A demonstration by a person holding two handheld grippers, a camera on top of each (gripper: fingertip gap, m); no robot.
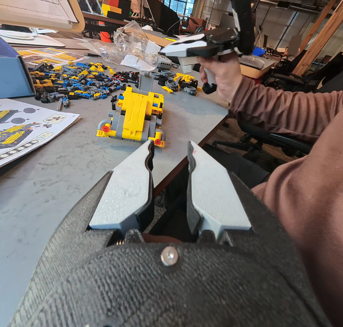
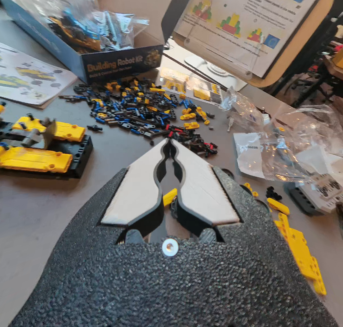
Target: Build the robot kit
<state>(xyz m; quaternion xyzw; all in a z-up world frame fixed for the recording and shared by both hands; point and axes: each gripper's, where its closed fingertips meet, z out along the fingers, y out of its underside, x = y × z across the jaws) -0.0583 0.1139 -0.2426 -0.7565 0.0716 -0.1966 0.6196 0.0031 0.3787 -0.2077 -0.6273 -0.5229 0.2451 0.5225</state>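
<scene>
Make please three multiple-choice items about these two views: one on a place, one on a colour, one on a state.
1. Where does the half-built model stand?
A. inside the box
B. on the grey table, just ahead of the left hand-held gripper
C. on the booklet

2. What main colour has the top of the model?
A. green
B. white
C. yellow

3. How stands the right hand-held gripper?
A. tips closed together, nothing between them
B. wide open
C. shut on a wheel

Key:
1 B: the left wrist view shows it on the table past the left hand-held gripper.
2 C: its panels are yellow.
3 A: on the right hand-held gripper the tips meet over the loose parts.
</scene>
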